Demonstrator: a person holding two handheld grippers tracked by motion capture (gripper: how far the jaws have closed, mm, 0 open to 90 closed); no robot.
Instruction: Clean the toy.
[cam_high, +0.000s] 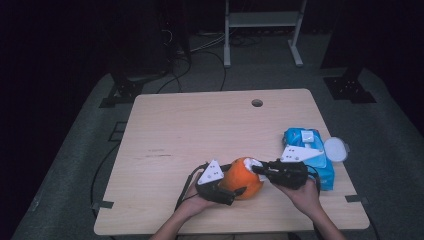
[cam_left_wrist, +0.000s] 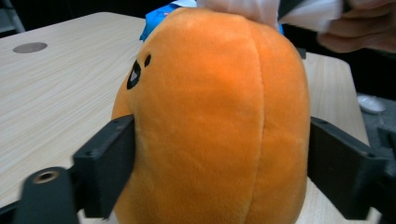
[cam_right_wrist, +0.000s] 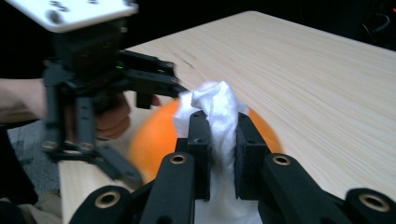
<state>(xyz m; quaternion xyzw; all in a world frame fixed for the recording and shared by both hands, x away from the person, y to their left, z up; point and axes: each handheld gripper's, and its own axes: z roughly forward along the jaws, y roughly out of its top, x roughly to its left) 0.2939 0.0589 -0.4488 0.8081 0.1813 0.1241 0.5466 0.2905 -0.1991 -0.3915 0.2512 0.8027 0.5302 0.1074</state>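
Observation:
An orange plush toy (cam_high: 243, 181) with a small black face (cam_left_wrist: 135, 74) stands on the wooden table (cam_high: 200, 130) near its front edge. My left gripper (cam_high: 235, 180) is shut on it from the left. In the left gripper view its black pads (cam_left_wrist: 107, 158) press into both sides of the toy (cam_left_wrist: 215, 116). My right gripper (cam_high: 256, 169) comes in from the right and is shut on a white wipe (cam_high: 251, 163). In the right gripper view the wipe (cam_right_wrist: 217, 102) bulges out between the jaws and rests on the toy's top (cam_right_wrist: 154, 140).
A blue pack of wipes (cam_high: 310, 150) lies at the table's right edge, with a round white lid (cam_high: 336, 149) beside it. A cable hole (cam_high: 257, 103) sits near the far edge. A metal frame (cam_high: 262, 20) stands on the floor beyond the table.

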